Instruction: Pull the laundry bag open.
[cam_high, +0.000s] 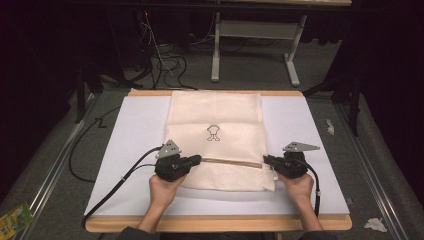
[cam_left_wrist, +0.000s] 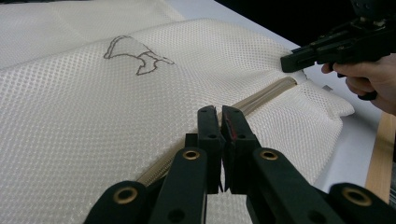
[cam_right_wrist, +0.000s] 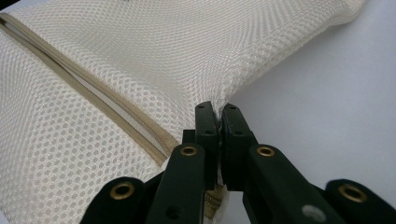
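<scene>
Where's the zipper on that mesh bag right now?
In the high view the zipper runs across the near part of the mesh bag, stretched between the left gripper and the right gripper.

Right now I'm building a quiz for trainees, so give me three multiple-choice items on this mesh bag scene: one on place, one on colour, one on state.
1. Where does the mesh bag lie?
A. on the white board
B. on the floor
C. on a chair

2. What colour is the zipper tape?
A. red
B. tan
C. blue

3. How is the right gripper?
A. wide open
B. shut on the bag's mesh
C. lying on the floor

Answers: 1 A, the high view shows it spread there; 2 B, tan against cream mesh; 3 B, mesh is pinched between its jaws.
</scene>
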